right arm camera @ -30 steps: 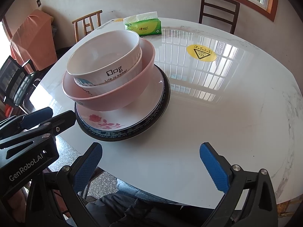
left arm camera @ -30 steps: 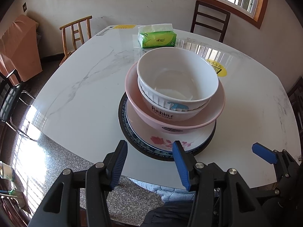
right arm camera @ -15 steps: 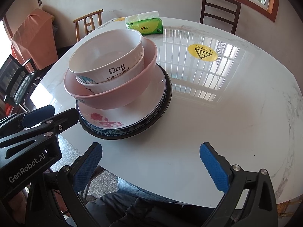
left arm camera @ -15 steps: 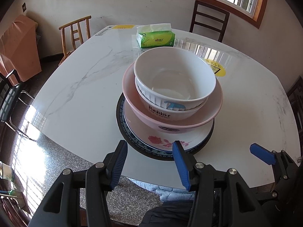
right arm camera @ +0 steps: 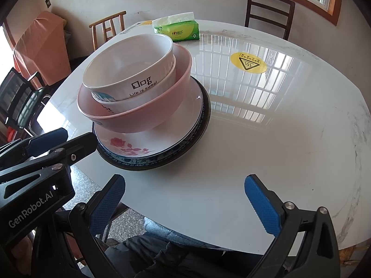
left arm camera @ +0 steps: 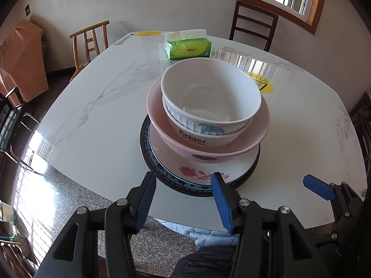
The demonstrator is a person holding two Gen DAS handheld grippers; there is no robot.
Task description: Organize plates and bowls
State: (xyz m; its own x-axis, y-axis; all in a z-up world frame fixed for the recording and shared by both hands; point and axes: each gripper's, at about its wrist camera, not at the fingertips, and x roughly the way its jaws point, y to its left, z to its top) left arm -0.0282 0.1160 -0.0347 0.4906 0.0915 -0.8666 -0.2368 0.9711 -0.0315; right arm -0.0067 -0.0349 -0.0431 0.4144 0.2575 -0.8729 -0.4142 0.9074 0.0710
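One stack stands near the front of the white marble table [left arm camera: 92, 125]. A dark-rimmed plate [left arm camera: 148, 162] lies at the bottom, with a white rose-patterned plate [left arm camera: 199, 169] on it. A pink bowl [left arm camera: 208, 153] sits on that and holds two nested white bowls [left arm camera: 208, 97]. The stack also shows in the right wrist view, where the top white bowl [right arm camera: 129, 69] reads "Dog". My left gripper [left arm camera: 183, 197] is open and empty, just short of the plates' front rim. My right gripper [right arm camera: 184, 199] is open wide and empty, to the right of the stack over the table's front edge.
A green tissue pack [left arm camera: 187, 47] lies at the far side of the table, and a yellow warning sticker [right arm camera: 248, 62] sits right of the stack. Wooden chairs [left arm camera: 89, 41] stand round the table. A speckled floor [left arm camera: 58, 199] lies below the front edge.
Both grippers have drifted slightly, so the stack sits a little differently in each view. The dishes have not moved and both grippers stay open.
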